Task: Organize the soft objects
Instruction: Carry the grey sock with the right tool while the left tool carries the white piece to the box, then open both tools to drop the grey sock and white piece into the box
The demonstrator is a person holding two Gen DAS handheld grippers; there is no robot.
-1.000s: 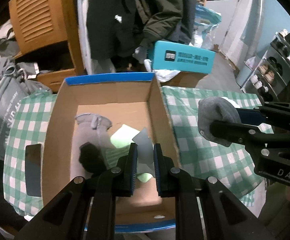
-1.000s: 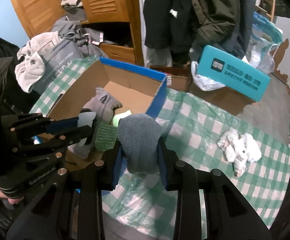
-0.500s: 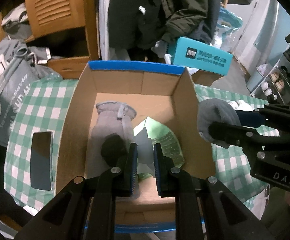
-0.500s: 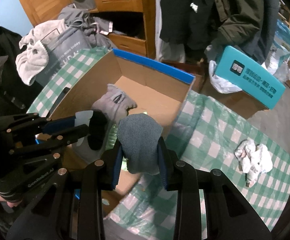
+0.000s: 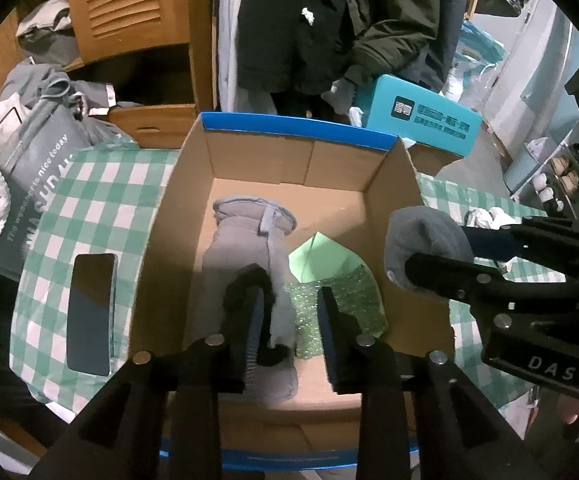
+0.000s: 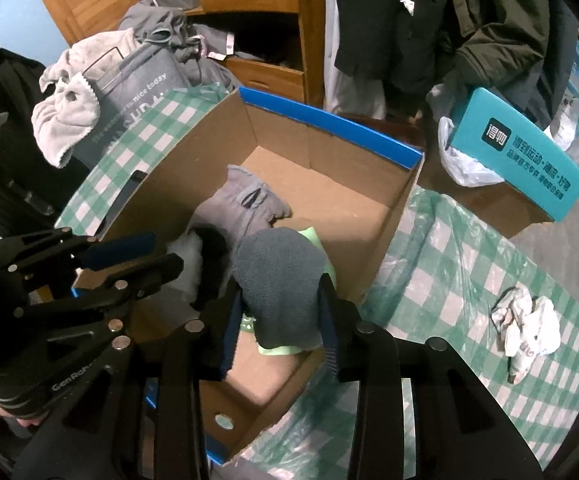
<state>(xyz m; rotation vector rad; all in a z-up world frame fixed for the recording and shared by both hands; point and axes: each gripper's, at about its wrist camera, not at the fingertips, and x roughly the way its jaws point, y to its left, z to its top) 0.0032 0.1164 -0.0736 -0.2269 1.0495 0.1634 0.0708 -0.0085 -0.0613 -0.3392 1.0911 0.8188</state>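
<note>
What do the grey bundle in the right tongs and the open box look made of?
Grey bundle: soft knit, probably a fuzzy, matte sock or similar; fine looped texture shows. Box: plain brown cardboard inside, folded seams visible, with a smooth blue printed rim.

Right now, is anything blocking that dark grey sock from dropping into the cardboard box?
Nothing visible does. The dark grey sock hangs between the right gripper fingers above the open cardboard box, over a green cloth.

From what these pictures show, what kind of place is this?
Probably a room in a home, perhaps a bedroom or entry corner: dark coats hang beside a wooden wardrobe, shoes sit on a rack, and a checked cloth covers the table.
</note>
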